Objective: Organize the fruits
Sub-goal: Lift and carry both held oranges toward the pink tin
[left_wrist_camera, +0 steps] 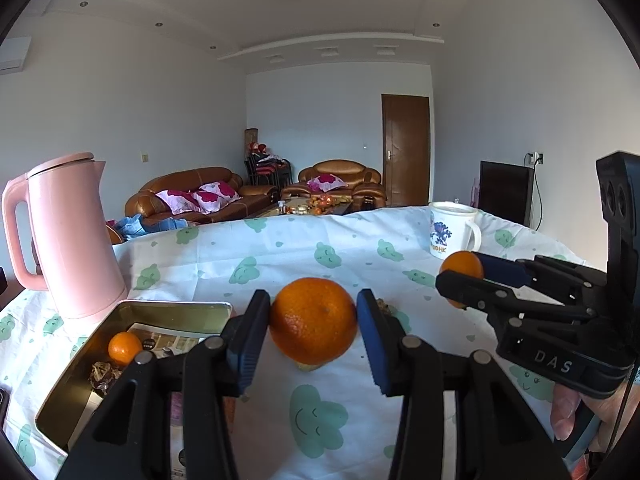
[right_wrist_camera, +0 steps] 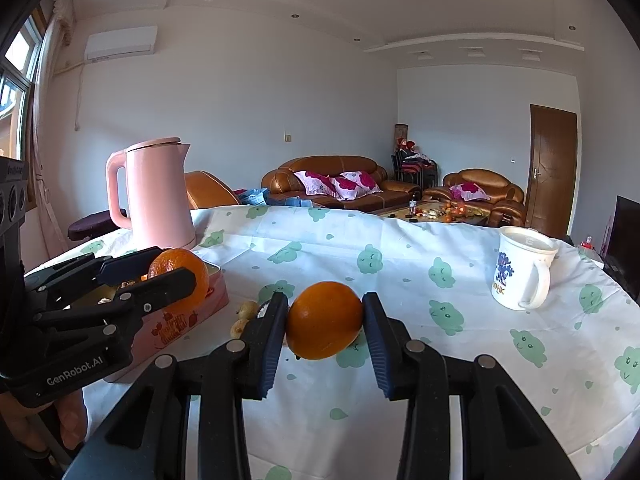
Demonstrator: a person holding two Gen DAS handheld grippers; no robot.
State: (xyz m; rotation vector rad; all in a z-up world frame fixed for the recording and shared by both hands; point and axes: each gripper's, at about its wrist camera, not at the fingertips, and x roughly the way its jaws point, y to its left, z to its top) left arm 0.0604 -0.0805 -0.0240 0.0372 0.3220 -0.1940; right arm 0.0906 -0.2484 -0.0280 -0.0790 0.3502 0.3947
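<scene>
One small orange (left_wrist_camera: 125,348) lies in the tin (left_wrist_camera: 80,364) at near left. Left tool (left_wrist_camera: 314,320) and right tool (right_wrist_camera: 325,326) each grip an orange above the desk (right_wrist_camera: 440,360); both await placement.

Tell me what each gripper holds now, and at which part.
The left gripper holds an orange by its two sides, at the widest part. The right gripper holds another orange the same way, the pads on its opposite sides.
</scene>
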